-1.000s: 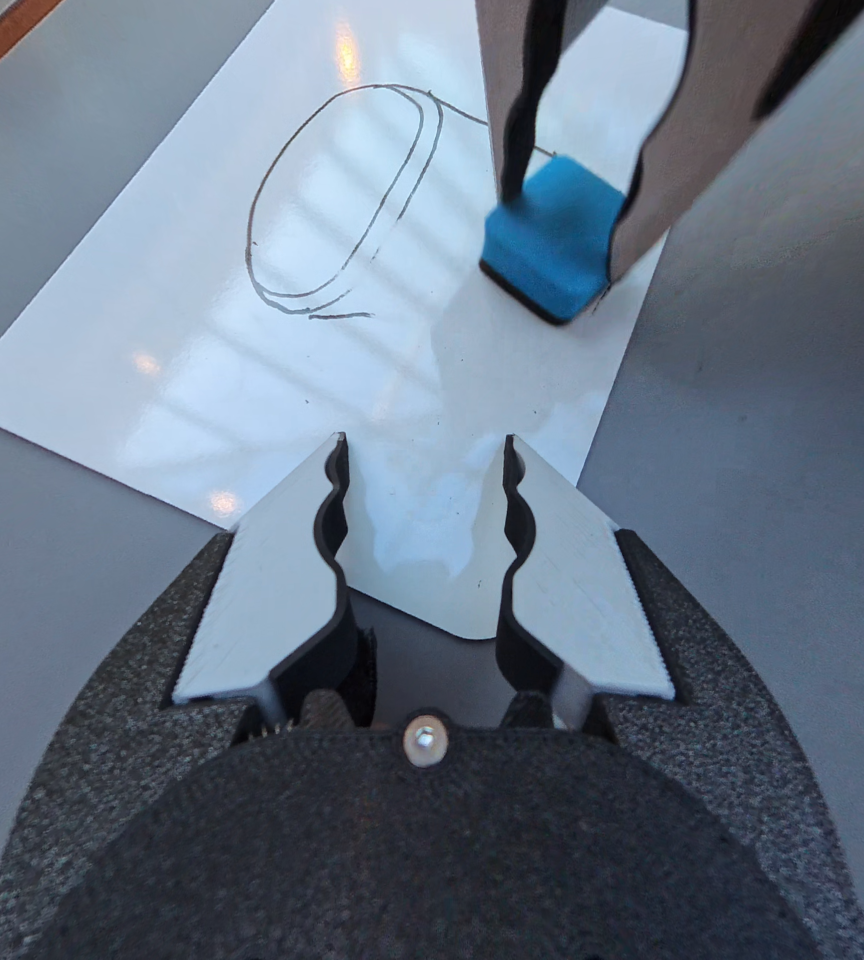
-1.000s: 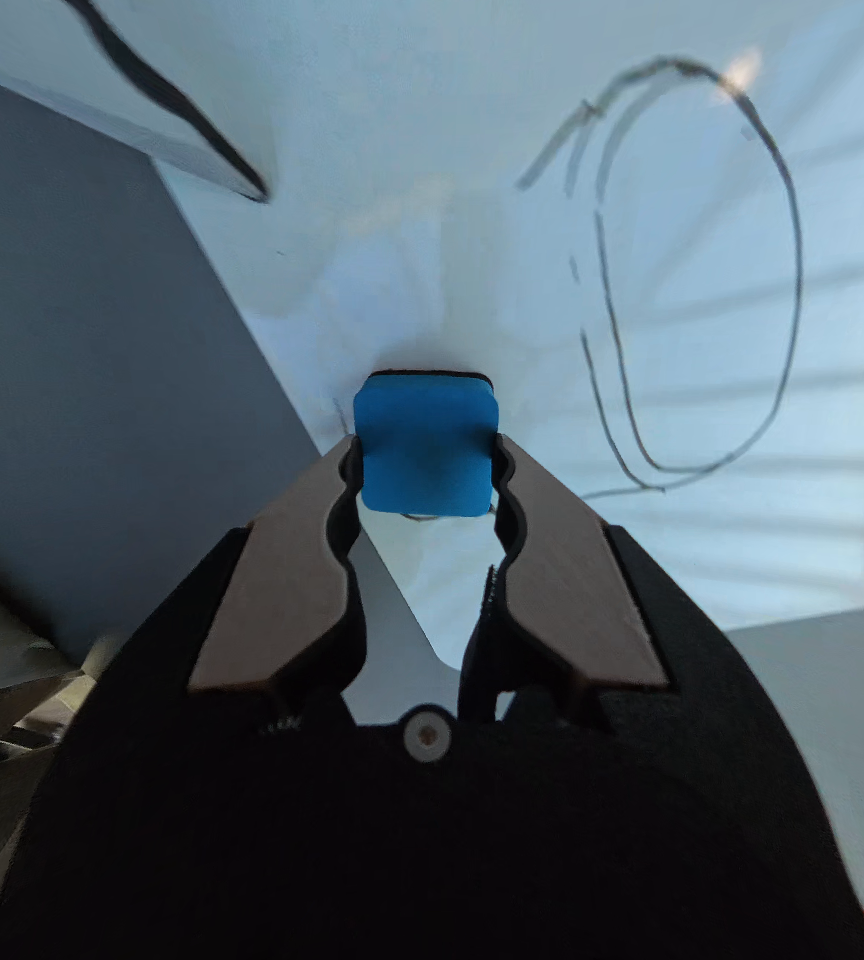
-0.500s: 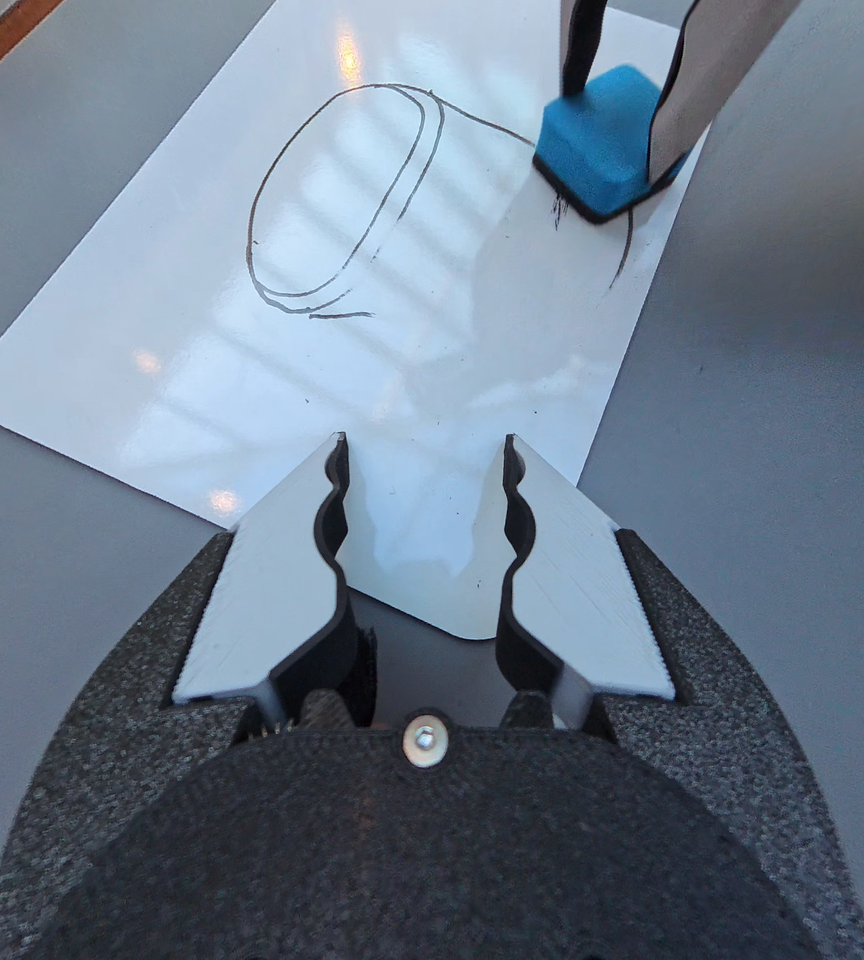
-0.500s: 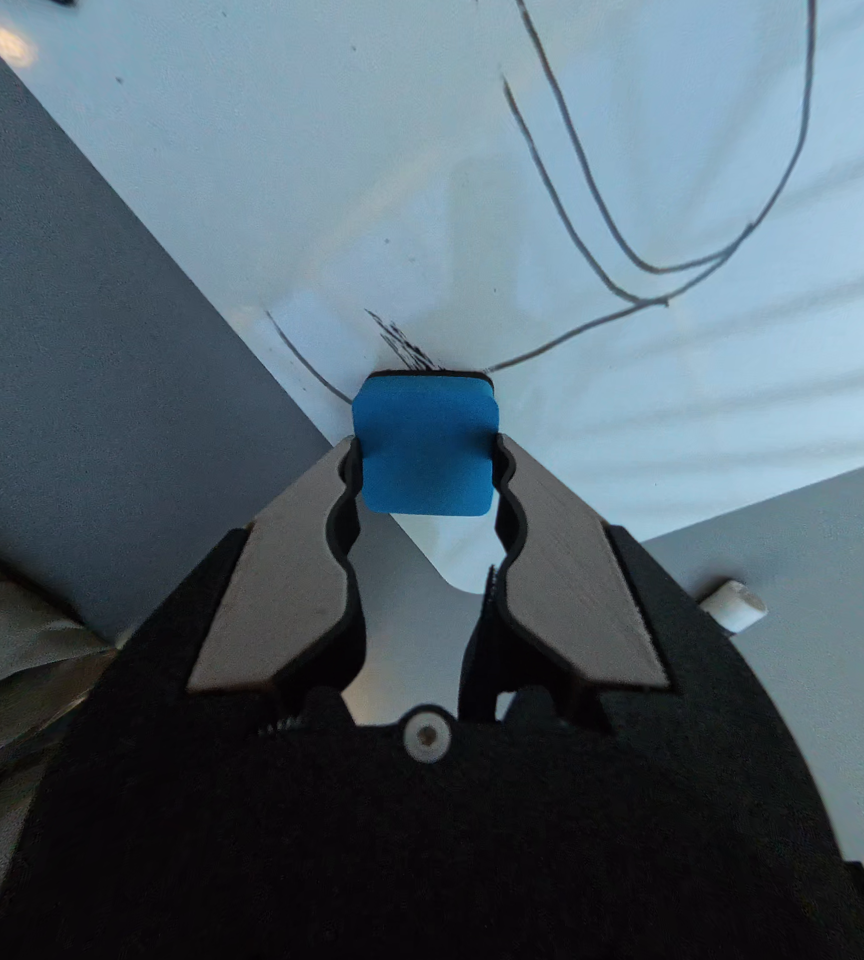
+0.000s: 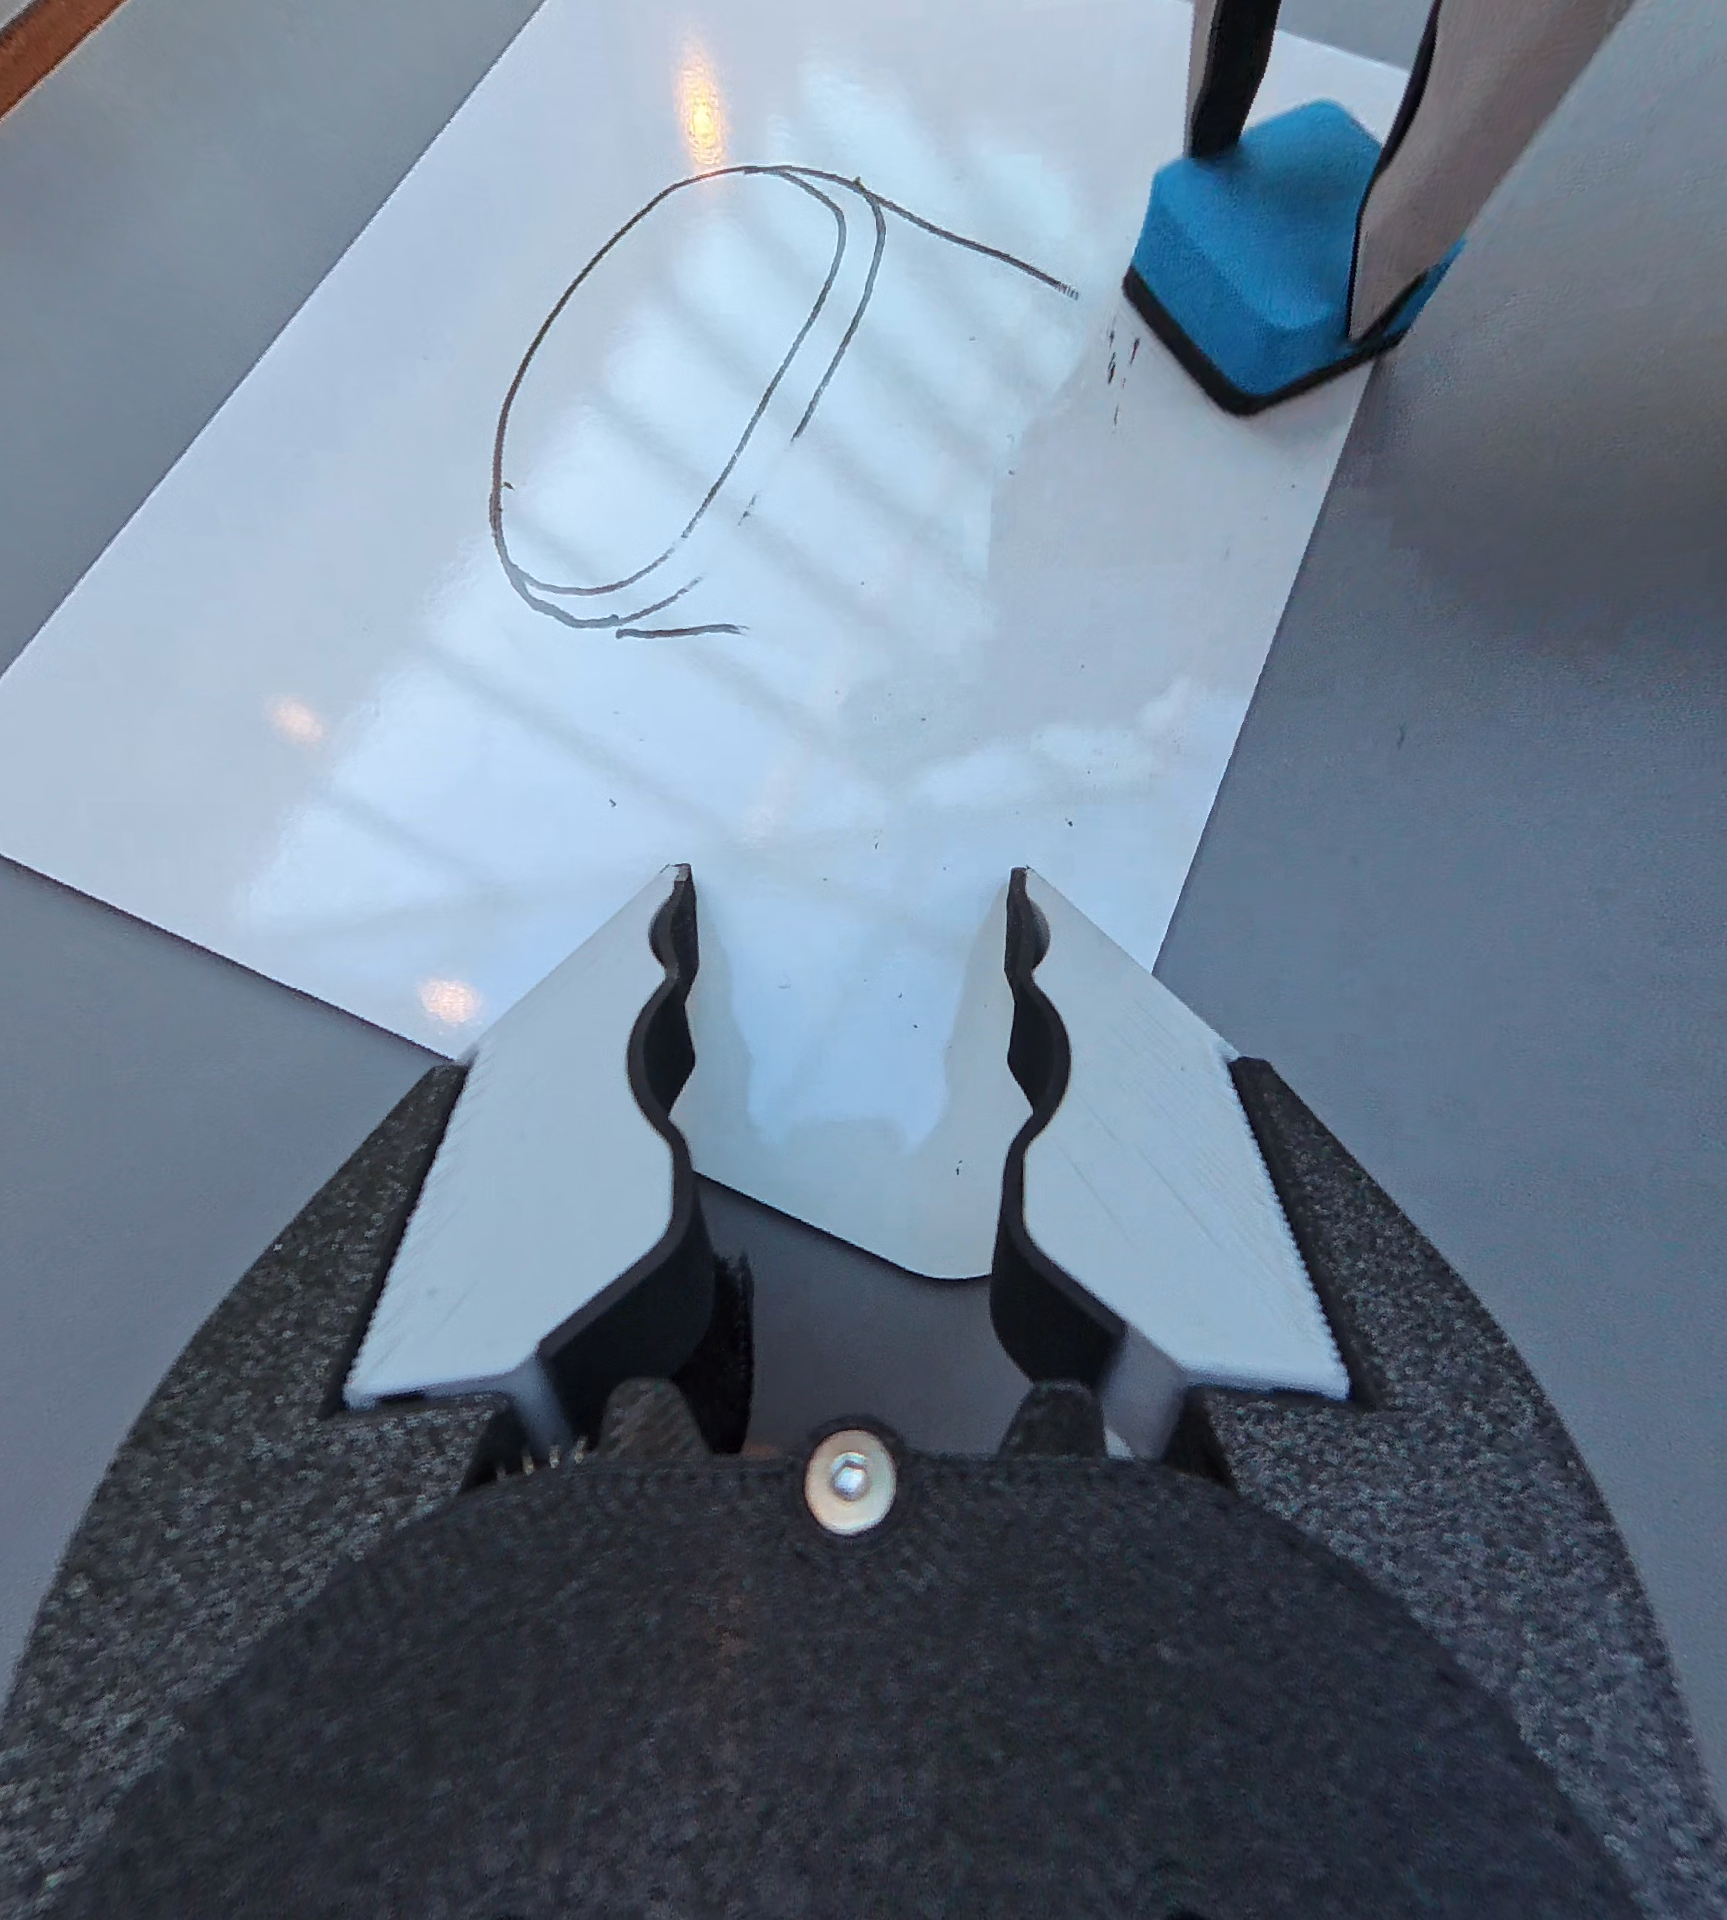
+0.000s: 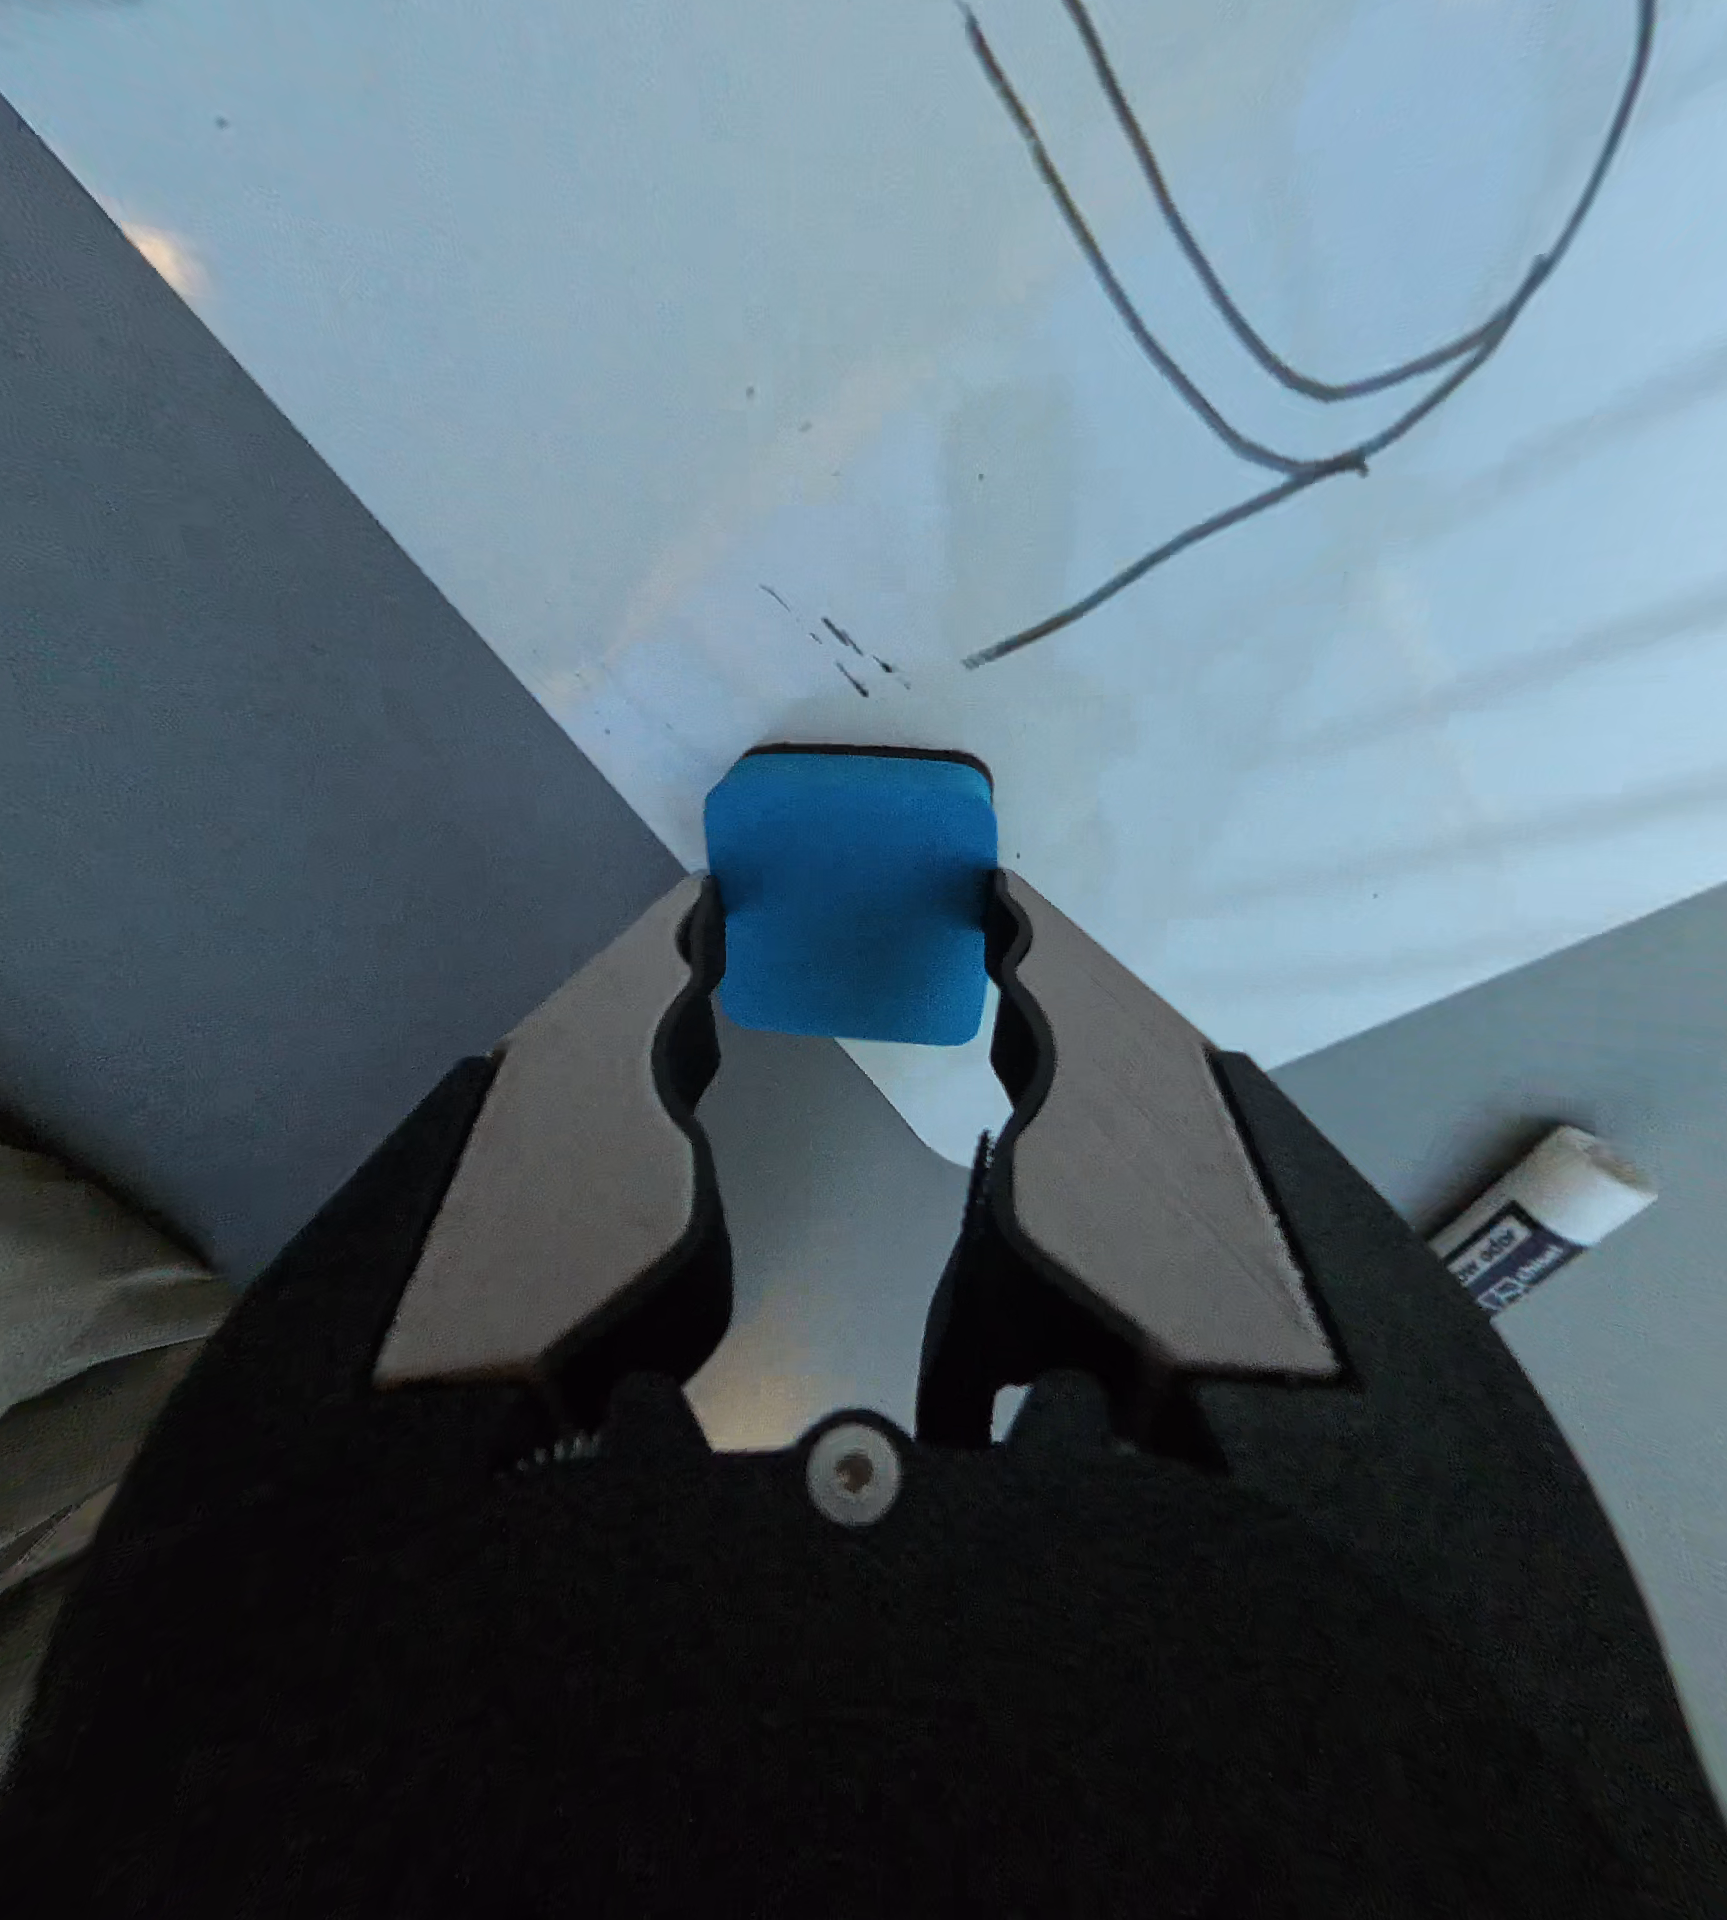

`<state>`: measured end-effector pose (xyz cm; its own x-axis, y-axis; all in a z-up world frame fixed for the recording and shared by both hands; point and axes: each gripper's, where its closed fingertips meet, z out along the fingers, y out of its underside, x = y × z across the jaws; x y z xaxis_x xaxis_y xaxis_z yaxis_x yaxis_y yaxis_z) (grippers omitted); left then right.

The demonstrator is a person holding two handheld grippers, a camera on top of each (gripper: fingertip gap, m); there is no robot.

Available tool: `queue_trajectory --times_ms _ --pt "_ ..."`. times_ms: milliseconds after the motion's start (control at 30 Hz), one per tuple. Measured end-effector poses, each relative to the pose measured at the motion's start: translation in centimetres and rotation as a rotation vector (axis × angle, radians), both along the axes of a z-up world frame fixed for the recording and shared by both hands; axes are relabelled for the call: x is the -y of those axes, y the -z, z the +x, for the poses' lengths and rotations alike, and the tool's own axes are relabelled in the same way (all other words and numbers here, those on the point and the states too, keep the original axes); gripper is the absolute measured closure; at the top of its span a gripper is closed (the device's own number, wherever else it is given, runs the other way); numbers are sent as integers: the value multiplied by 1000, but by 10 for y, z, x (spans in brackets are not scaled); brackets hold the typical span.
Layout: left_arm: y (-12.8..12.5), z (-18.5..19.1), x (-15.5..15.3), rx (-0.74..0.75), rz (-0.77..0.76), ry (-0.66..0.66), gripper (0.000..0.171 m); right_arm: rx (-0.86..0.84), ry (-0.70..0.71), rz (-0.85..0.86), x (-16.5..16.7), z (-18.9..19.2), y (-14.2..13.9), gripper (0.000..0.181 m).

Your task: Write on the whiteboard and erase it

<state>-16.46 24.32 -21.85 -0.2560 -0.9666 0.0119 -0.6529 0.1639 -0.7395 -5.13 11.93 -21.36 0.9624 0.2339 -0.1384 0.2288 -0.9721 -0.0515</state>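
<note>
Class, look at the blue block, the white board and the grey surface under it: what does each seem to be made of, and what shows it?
Blue block: probably foam, matte with rounded corners, and a thin black layer, perhaps felt, underneath.
White board: glossy, likely coated plastic or laminate; it mirrors lights and window bars.
Grey surface: smooth and matte, perhaps laminate; the material is unclear.

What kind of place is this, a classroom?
Hard to say; perhaps a classroom or office desk. A white drawing board with pen lines lies on a grey table, a blue eraser rests on it, and a marker lies nearby.
</note>
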Motion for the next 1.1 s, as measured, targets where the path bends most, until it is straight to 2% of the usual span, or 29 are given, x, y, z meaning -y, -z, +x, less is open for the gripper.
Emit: queue_trajectory --times_ms 100,200,233,333,467,533,567,667,733,800,867,933,1100 --pt "0 0 0 -1 0 0 111 11 -16 6 -4 -4 1 131" --pt "0 0 -1 -4 -1 2 111 -45 -146 78 -48 -55 2 131" --pt "0 0 -1 -3 -2 0 111 -26 -182 59 -54 -61 2 131" --pt "0 0 -1 -2 1 -2 111 -46 -166 29 -54 -46 2 131" --pt "0 -1 0 -1 0 -3 111 -57 50 -7 -22 23 1 131" --pt "0 0 0 -2 -1 -3 111 -54 40 20 -21 23 1 131" --pt "0 0 -1 -2 -2 -2 111 -51 24 4 -21 12 1 131" --pt "0 0 -1 -2 -5 -2 111 -62 -162 40 -42 -50 2 131" --pt "0 -1 -1 -2 -5 -2 111 -48 -258 25 -48 -63 2 131" --pt "0 0 -1 0 -2 -2 111 -99 -230 20 -53 -45 1 131" --pt "0 1 0 3 8 -5 111 -107 -124 21 -60 -2 0 131" --pt "0 2 1 3 10 -7 112 -168 -43 24 -66 21 -2 131" --pt "0 2 0 3 4 -9 112 17 -38 52 -85 67 -2 130"
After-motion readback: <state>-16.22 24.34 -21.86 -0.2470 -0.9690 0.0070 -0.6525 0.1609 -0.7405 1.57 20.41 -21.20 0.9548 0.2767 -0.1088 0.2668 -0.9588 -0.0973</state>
